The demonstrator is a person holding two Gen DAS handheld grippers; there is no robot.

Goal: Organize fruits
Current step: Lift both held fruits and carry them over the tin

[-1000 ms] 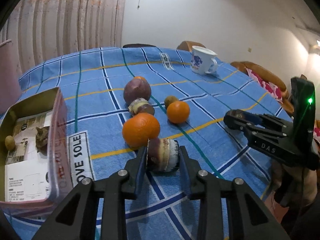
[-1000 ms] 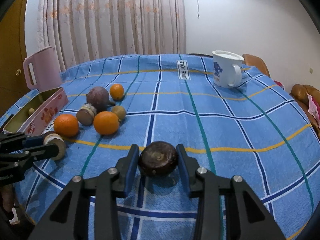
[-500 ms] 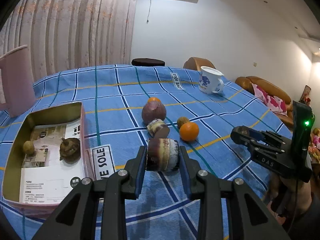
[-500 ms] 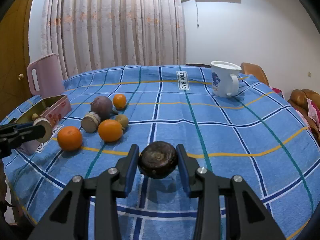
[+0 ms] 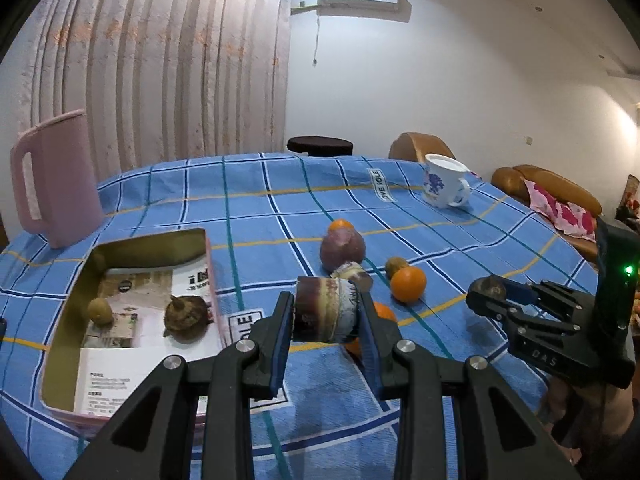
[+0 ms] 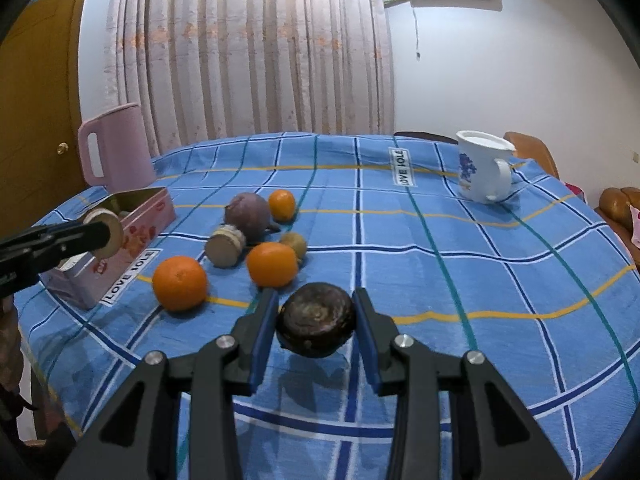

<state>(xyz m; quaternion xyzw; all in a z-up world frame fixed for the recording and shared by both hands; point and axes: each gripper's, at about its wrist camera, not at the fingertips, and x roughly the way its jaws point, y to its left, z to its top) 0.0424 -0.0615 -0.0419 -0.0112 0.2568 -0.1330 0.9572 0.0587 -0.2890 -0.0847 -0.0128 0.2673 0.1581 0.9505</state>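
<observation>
My left gripper (image 5: 326, 314) is shut on a brown cut taro piece (image 5: 325, 309) and holds it above the table, just right of the open pink tin box (image 5: 132, 250). The box holds a dark round fruit (image 5: 187, 317) and a small kiwi (image 5: 99, 311). My right gripper (image 6: 316, 320) is shut on a dark round fruit (image 6: 316, 319), lifted over the blue cloth. On the cloth lie oranges (image 6: 180, 283) (image 6: 272, 264) (image 6: 281, 204), a purple root (image 6: 247, 211), a second cut taro piece (image 6: 225, 245) and a kiwi (image 6: 294, 242).
A pink pitcher (image 5: 56, 178) stands behind the box. A white mug (image 6: 482, 172) stands at the far right of the table. A sofa with a pink cushion (image 5: 560, 210) lies beyond the table's right edge.
My left gripper has lifted the taro piece off the cloth and carried it left toward the tin box. My right gripper has risen slightly with its fruit.
</observation>
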